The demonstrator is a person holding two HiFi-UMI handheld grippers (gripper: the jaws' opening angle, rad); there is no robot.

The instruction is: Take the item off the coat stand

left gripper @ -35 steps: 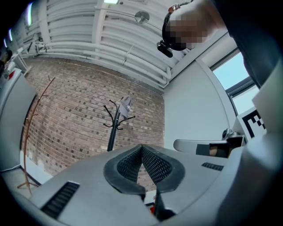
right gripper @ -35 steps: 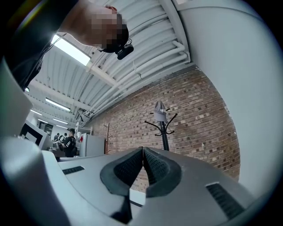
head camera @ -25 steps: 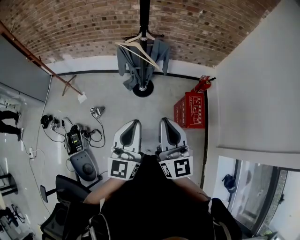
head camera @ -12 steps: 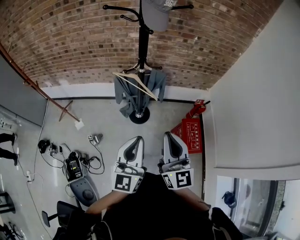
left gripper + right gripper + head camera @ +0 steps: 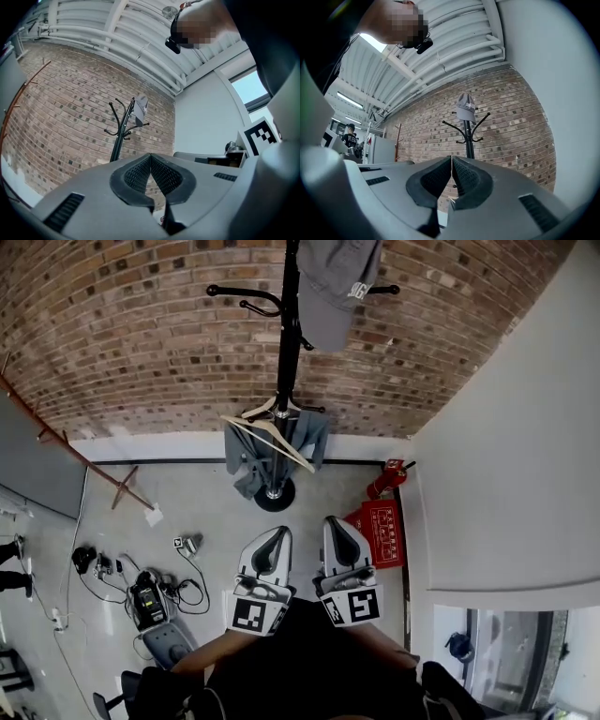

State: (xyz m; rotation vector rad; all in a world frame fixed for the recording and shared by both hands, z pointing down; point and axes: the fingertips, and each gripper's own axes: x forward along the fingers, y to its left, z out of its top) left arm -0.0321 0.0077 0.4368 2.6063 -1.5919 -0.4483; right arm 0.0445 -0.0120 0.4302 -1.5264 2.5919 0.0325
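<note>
A black coat stand point(image 5: 286, 352) rises against the brick wall ahead. A grey cap point(image 5: 336, 287) hangs on one of its top hooks, also in the right gripper view as the cap point(image 5: 465, 107) and small in the left gripper view as the cap point(image 5: 140, 106). Lower on the stand hang a wooden hanger point(image 5: 270, 434) and a grey garment point(image 5: 253, 448). My left gripper point(image 5: 274, 545) and right gripper point(image 5: 337, 535) are held side by side well short of the stand. Both are shut with nothing between the pads.
A red box point(image 5: 382, 529) and a fire extinguisher point(image 5: 388, 476) stand by the white wall on the right. Cables and devices point(image 5: 150, 592) lie on the floor at the left. A wooden pole point(image 5: 70, 451) leans on the brick wall.
The head view has tilted upward, so the stand's top hooks and the cap have come into sight. Both grippers stay shut and side by side.
</note>
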